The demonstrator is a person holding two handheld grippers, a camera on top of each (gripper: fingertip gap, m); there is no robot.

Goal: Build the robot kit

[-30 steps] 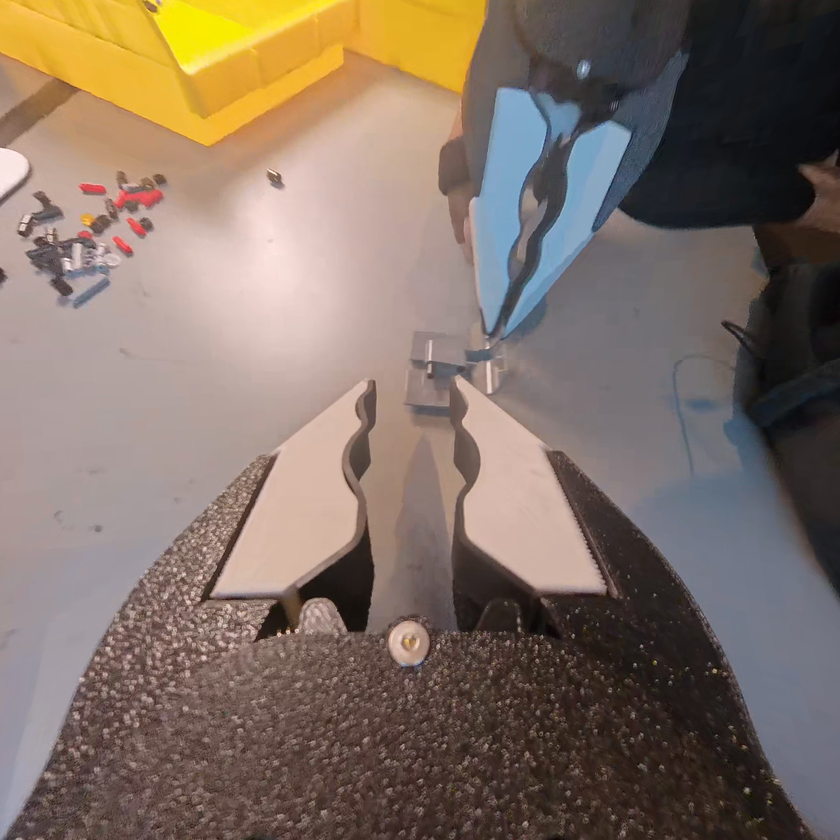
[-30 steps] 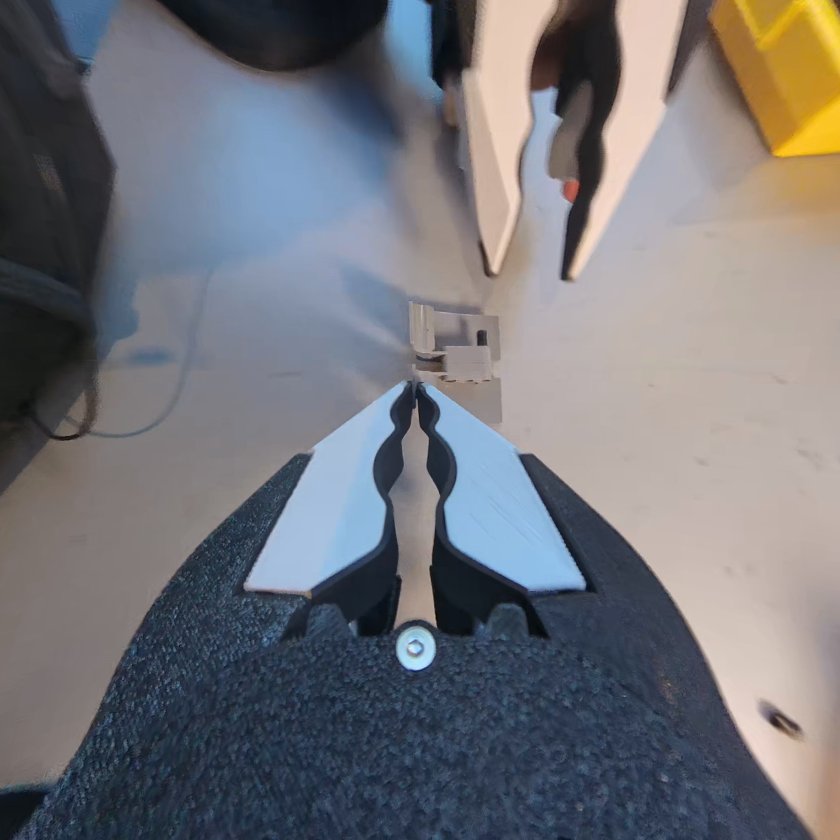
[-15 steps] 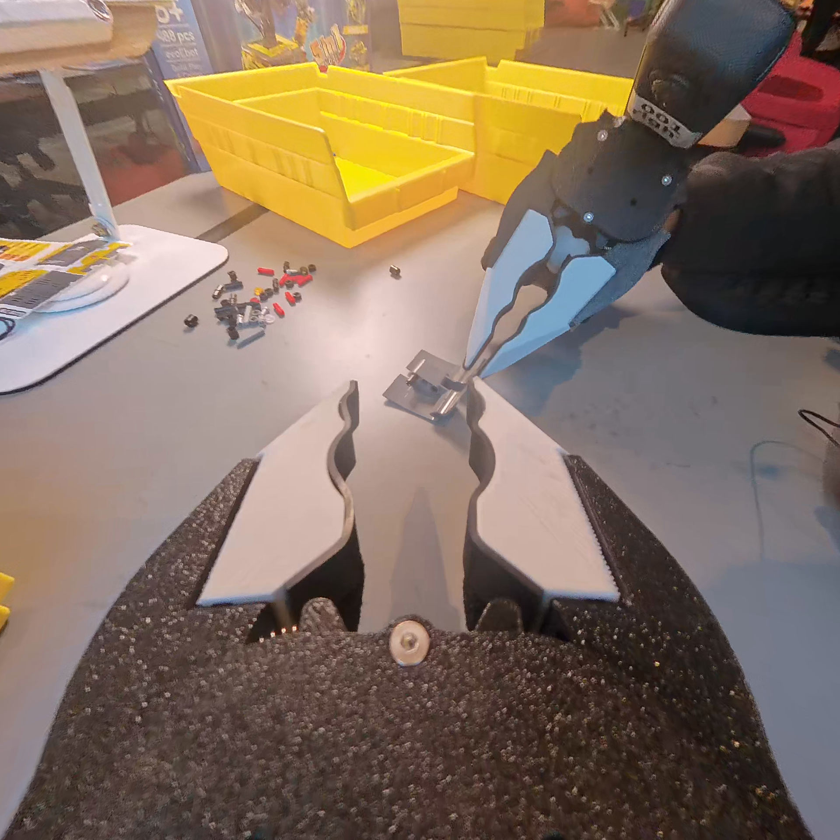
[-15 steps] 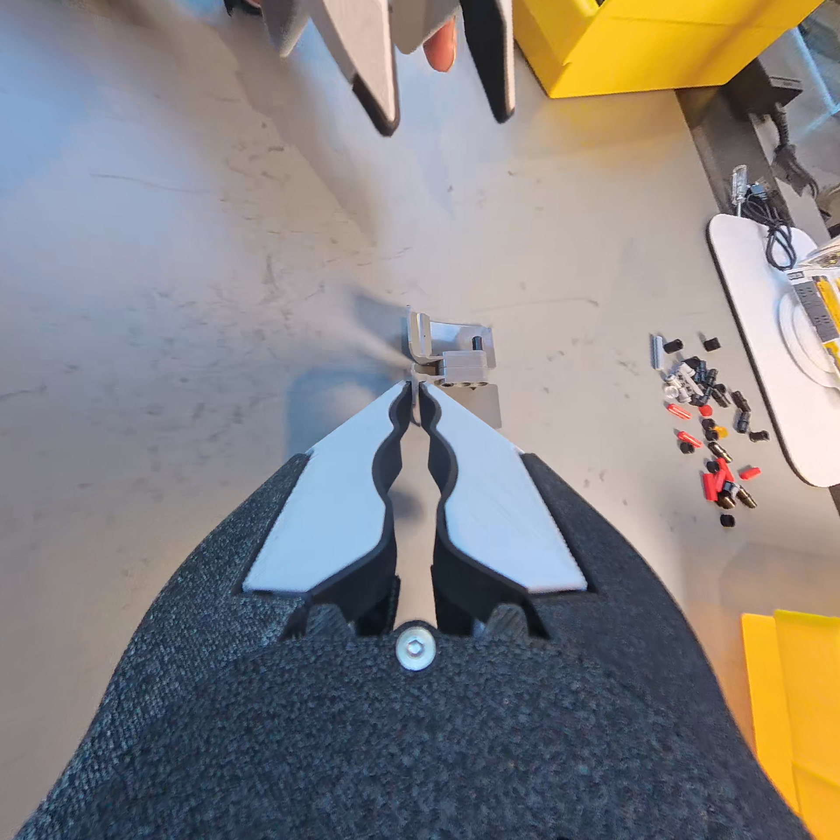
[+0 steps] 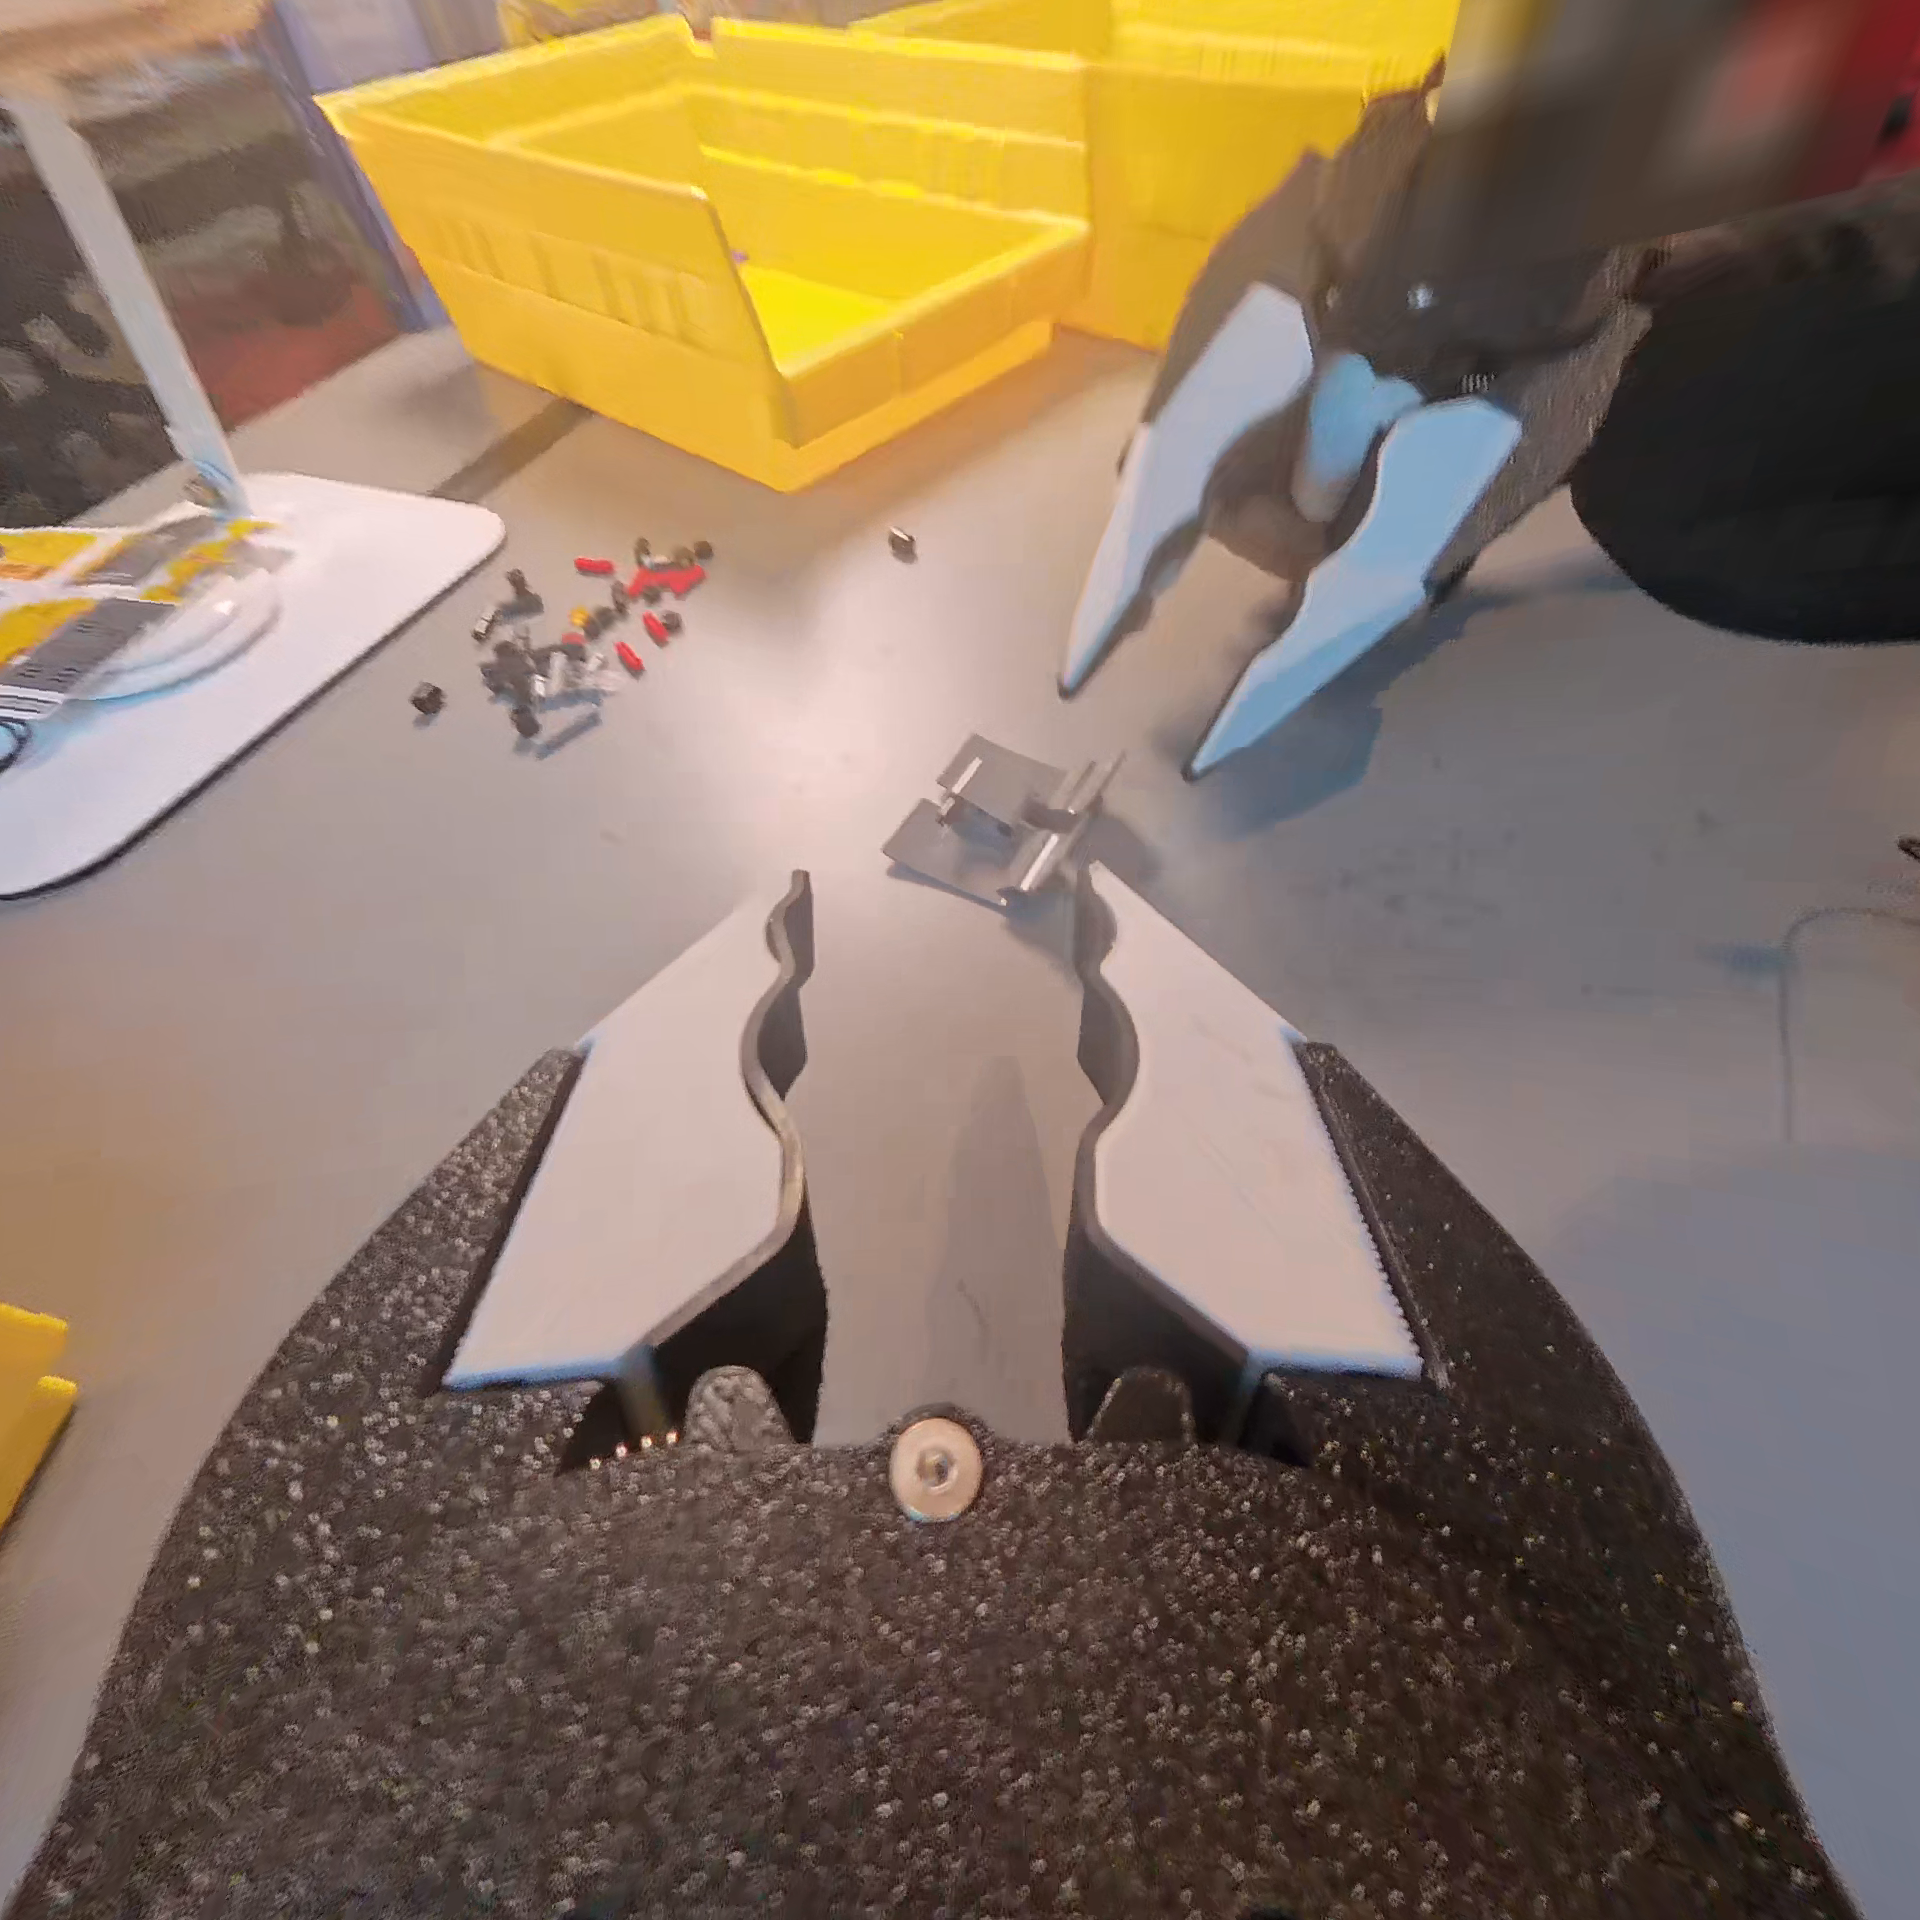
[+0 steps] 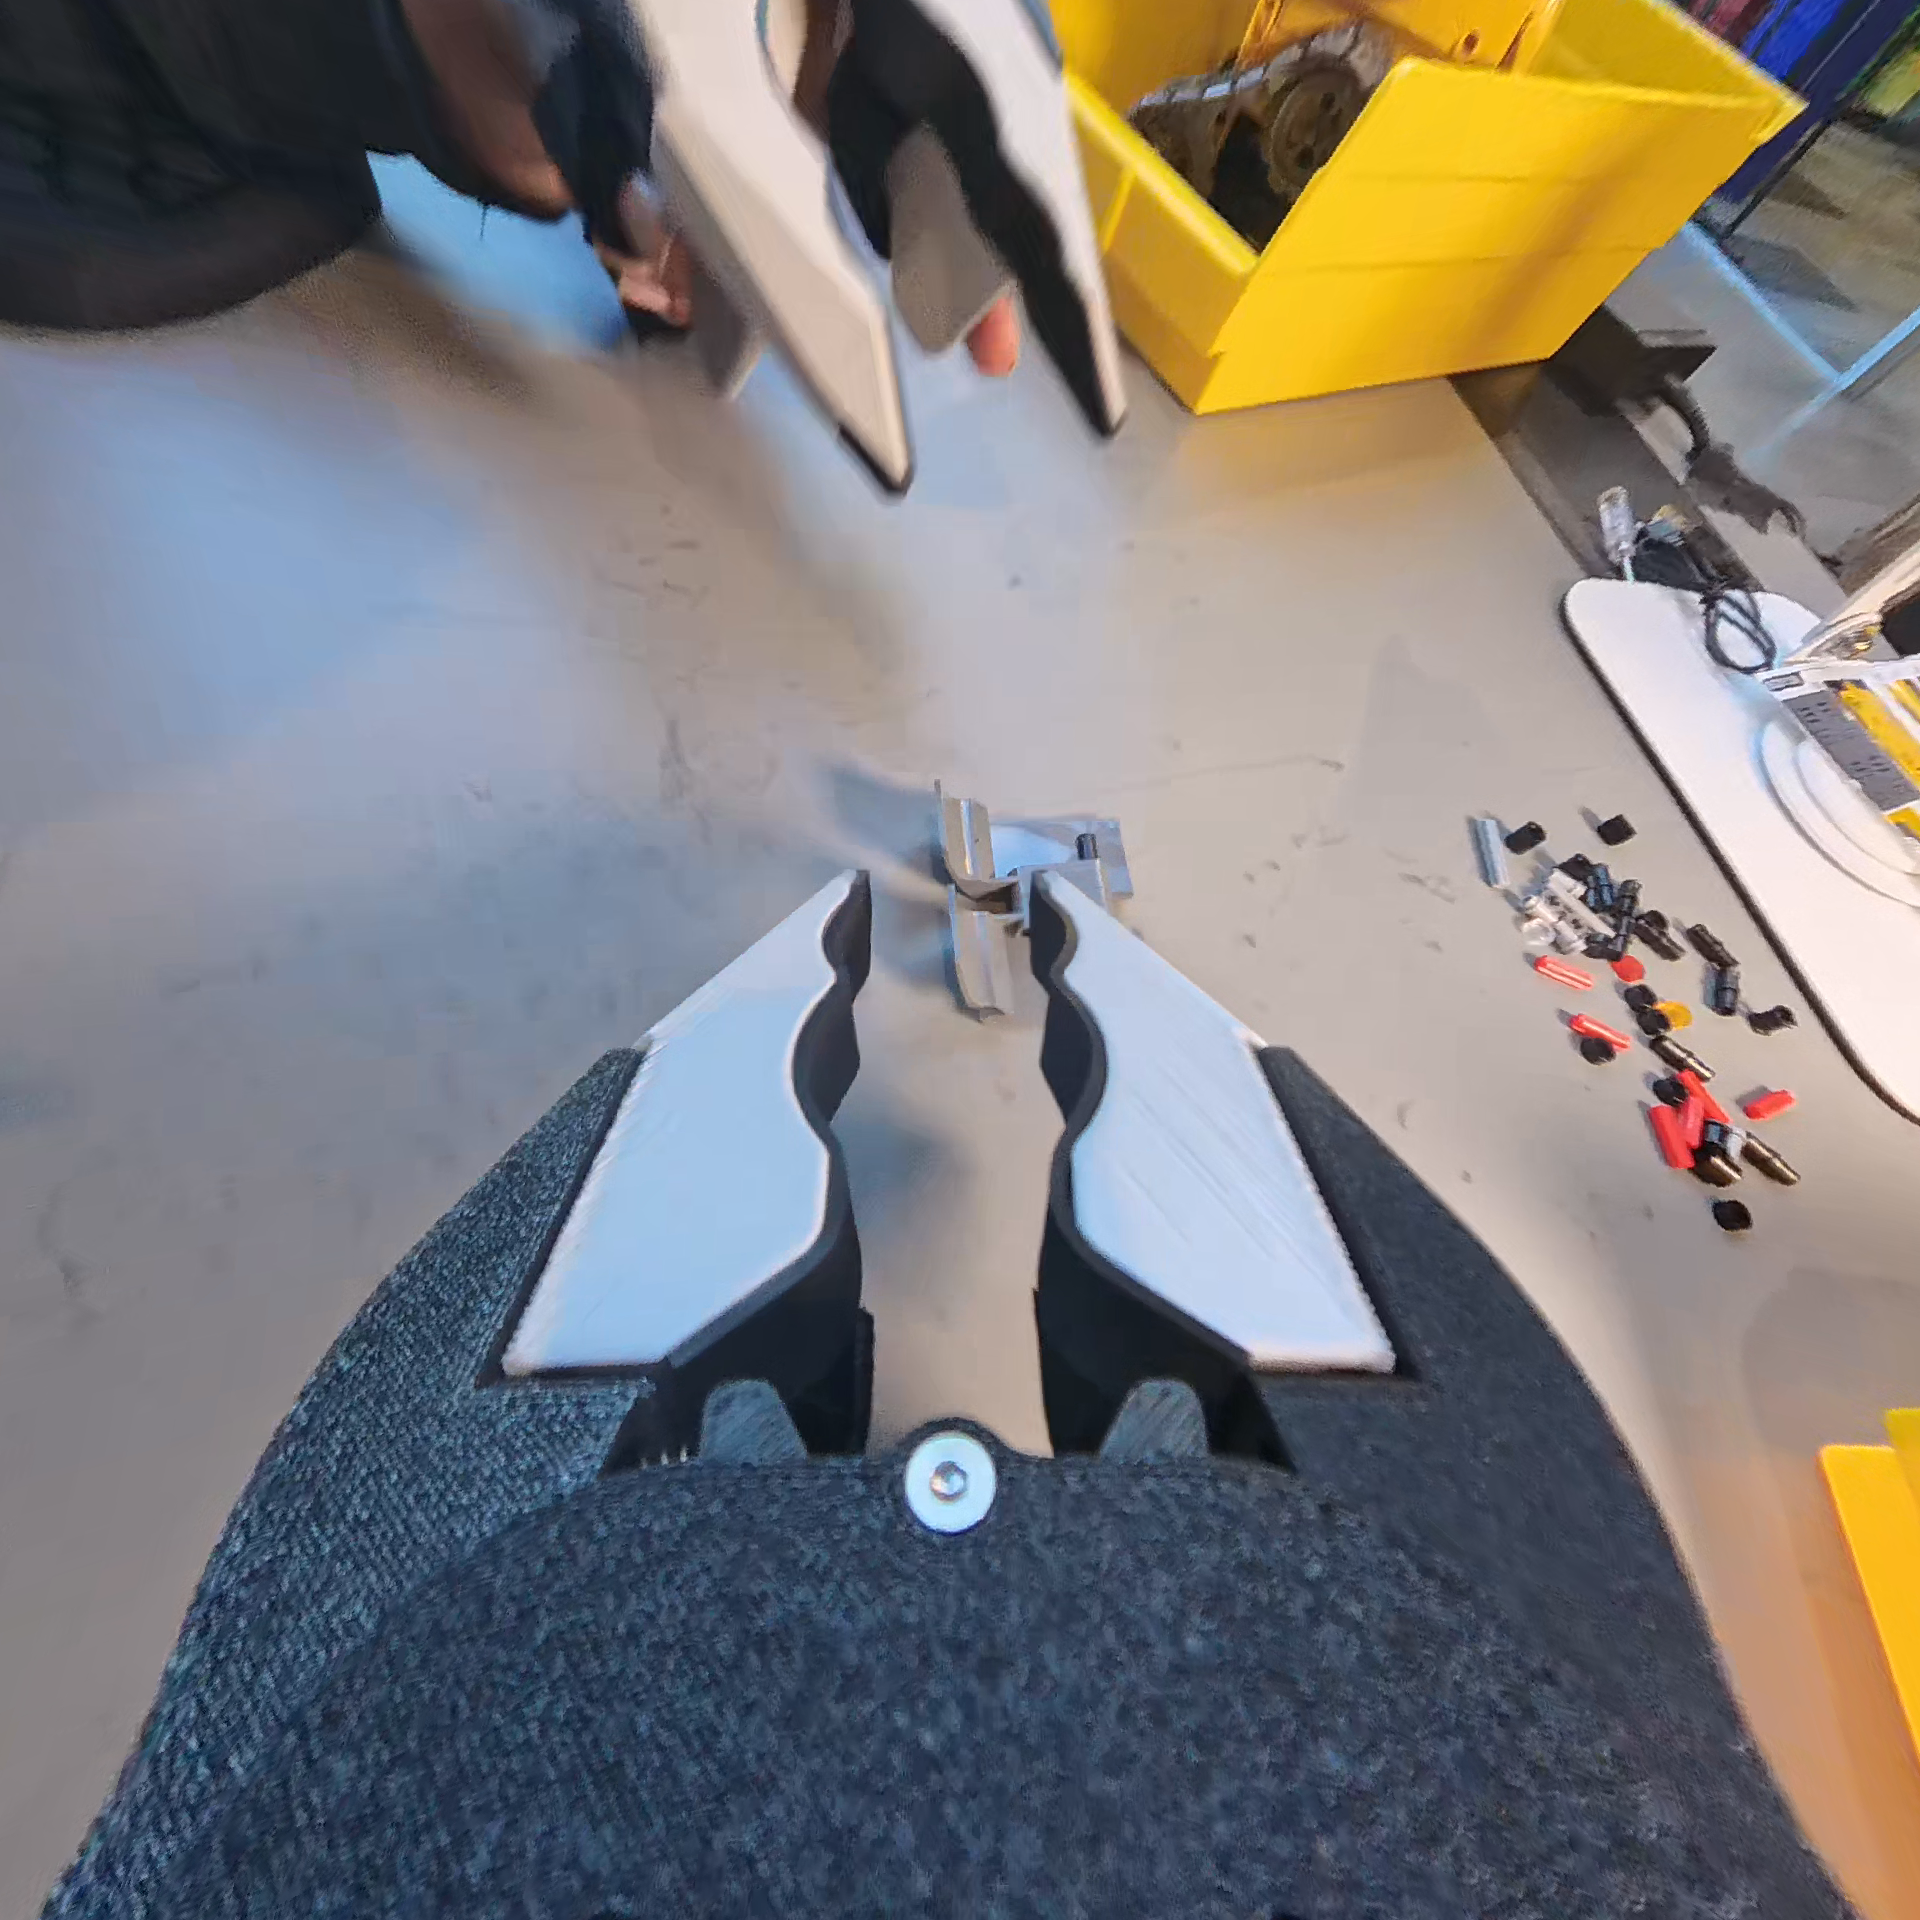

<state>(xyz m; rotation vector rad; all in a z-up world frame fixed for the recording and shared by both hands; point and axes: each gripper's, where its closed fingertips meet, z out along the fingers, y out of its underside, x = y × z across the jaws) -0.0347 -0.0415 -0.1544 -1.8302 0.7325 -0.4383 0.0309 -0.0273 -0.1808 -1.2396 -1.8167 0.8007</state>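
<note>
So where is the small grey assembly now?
The grey assembly lies on the table, between both open grippers' tips, right of the loose small parts in the left wrist view.

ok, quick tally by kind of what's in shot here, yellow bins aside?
grippers: 2, the left gripper and the right gripper, both open
grey built piece: 1, on the table between them
heap of small loose parts: 1, red, black and grey, too small to count singly
white mat: 1
total: 5

no legible writing, printed sheets [image 5: 99, 592] on white mat too blurred
</note>
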